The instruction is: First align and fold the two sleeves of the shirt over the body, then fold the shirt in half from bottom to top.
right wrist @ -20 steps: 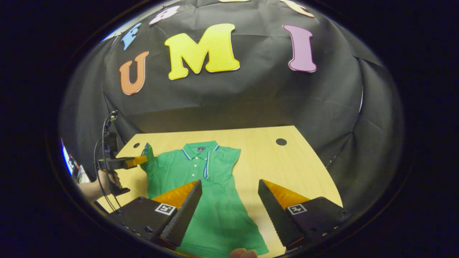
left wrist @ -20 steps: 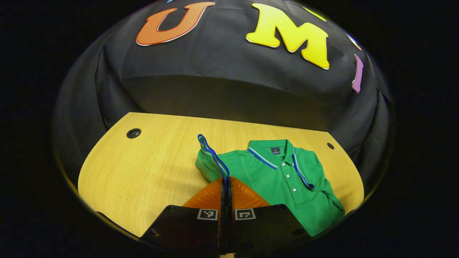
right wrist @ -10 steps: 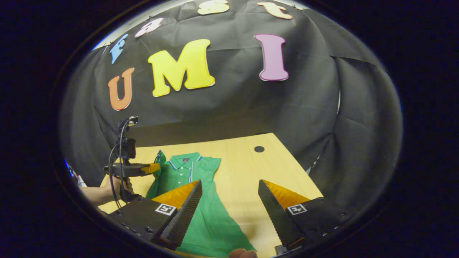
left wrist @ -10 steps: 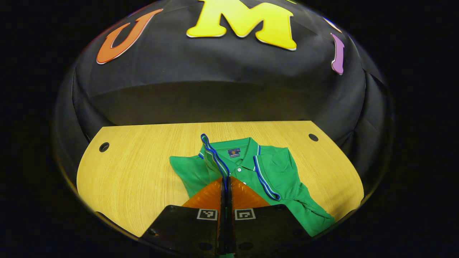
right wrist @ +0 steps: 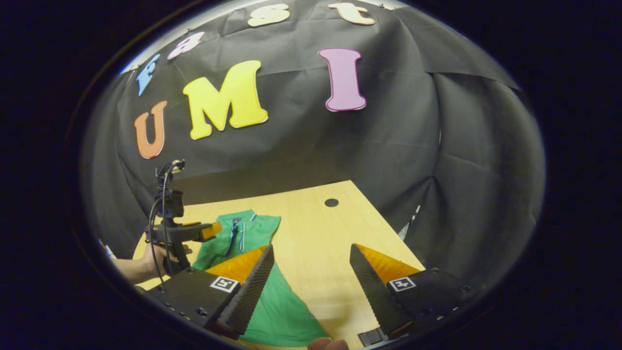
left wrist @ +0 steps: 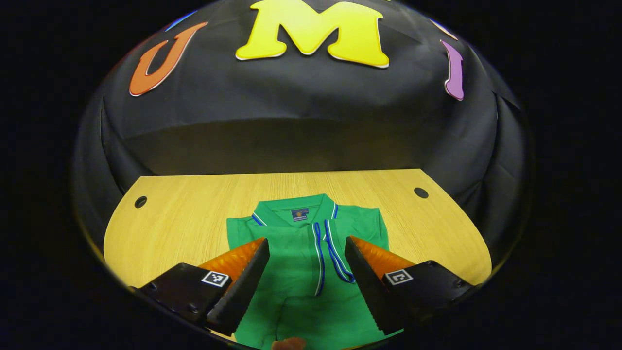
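A pale wooden bench (left wrist: 194,218) stands before the black cloth wall, with the green shirt (left wrist: 301,243) lying flat on it, collar toward the wall; both sleeves look folded in over the body, their blue-striped cuffs (left wrist: 330,253) lying side by side down the middle of the chest. The left claw (left wrist: 306,279) hangs just above the shirt's body with its jaws spread and nothing between them; the right claw (right wrist: 311,287) is likewise spread and empty, off to the shirt's right over bare bench, well apart from the cloth. In the right gripper view the left claw (right wrist: 214,228) and the hand (right wrist: 155,257) holding it show over the shirt (right wrist: 257,228). The sleeve stage seems done, so the bottom-to-top fold comes next; to do it well, each claw should pinch one hem corner, lift together and evenly, carry the hem up to the collar without dragging the sleeves askew, then lay it down square.
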Motion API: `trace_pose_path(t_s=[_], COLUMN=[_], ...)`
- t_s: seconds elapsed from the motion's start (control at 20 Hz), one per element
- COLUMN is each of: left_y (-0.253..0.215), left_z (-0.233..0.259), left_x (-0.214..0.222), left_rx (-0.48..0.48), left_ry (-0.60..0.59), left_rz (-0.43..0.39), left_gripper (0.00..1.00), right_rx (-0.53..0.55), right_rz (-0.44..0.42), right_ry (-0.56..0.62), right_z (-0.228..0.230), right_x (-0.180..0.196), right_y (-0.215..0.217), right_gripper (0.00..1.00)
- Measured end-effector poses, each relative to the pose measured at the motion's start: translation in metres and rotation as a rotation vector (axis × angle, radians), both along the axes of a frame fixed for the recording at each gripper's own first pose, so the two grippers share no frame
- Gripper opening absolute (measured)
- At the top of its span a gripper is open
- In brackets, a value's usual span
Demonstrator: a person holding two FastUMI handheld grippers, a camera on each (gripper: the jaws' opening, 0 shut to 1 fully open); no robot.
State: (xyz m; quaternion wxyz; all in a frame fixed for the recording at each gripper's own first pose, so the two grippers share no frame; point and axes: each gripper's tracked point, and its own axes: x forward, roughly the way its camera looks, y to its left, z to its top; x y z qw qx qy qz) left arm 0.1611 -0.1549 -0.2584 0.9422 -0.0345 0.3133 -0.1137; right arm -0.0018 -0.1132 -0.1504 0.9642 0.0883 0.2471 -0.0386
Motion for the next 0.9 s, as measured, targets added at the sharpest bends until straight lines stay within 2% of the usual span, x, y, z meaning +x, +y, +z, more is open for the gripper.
trace_pose_path(t_s=[0.2, 0.35, 0.55, 0.75, 0.85, 0.9], left_y=[0.029, 0.056, 0.089, 0.131, 0.14, 0.142], left_z=[0.02, 0.04, 0.048, 0.034, 0.022, 0.016], left_x=[-0.02, -0.046, -0.109, -0.184, -0.219, -0.237], left_rx=[-0.019, -0.024, -0.001, 0.042, 0.05, 0.057], left_ry=[-0.007, -0.017, 0.015, 0.092, 0.149, 0.181], left_rz=[0.077, 0.132, 0.124, 0.14, 0.124, 0.107], left_gripper=[1.0, 1.0, 1.0, 1.0, 1.0, 1.0], right_rx=[-0.027, -0.019, -0.07, -0.107, -0.124, -0.131], right_rz=[0.077, 0.194, 0.302, 0.337, 0.352, 0.359], right_ry=[-0.015, -0.016, 0.017, 0.093, 0.145, 0.174], right_z=[0.005, 0.001, -0.016, -0.041, -0.059, -0.069], right_x=[0.01, 0.01, -0.001, -0.021, -0.035, -0.043], right_y=[0.023, 0.047, 0.058, 0.057, 0.054, 0.052], right_gripper=[0.96, 0.96, 0.96, 0.96, 0.99, 0.96])
